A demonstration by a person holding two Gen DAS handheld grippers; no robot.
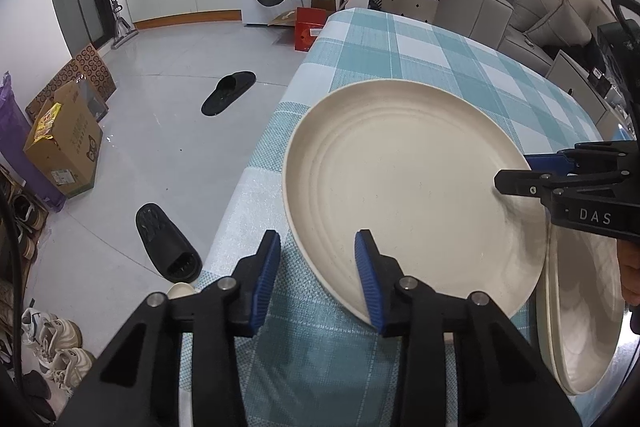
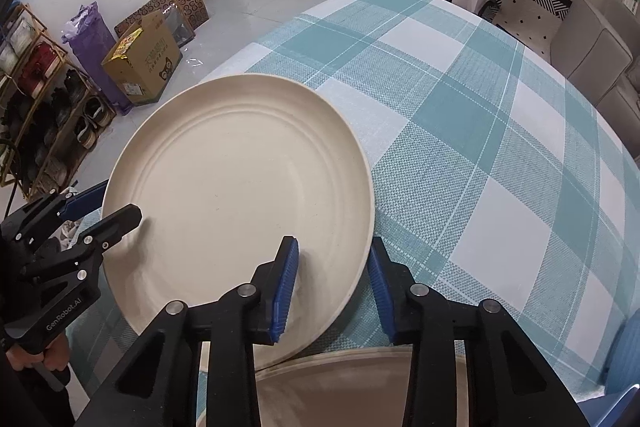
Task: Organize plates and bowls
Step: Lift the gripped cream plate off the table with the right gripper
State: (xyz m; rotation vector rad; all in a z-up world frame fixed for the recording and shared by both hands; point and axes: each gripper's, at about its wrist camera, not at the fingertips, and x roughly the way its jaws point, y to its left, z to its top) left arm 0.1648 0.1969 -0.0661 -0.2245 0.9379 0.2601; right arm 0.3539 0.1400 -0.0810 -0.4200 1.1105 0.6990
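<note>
Held object: a round cream plastic plate (image 2: 240, 195) is hanging tilted above the checked teal tablecloth (image 2: 480, 155), overlapping a second cream plate (image 2: 340, 379) directly below the claws.
Right claw (image 2: 334, 281): is straddling the near rim, fingers apart, not clamping.
Left claw (image 1: 316, 281): is spreading wide across the opposite rim, one finger (image 1: 370, 283) inside.
Handling: probably light, stiff, smooth; the raised rim is offering the best hold.
Clearance: the table edge is lying left of the left claw; open cloth is stretching ahead.
</note>
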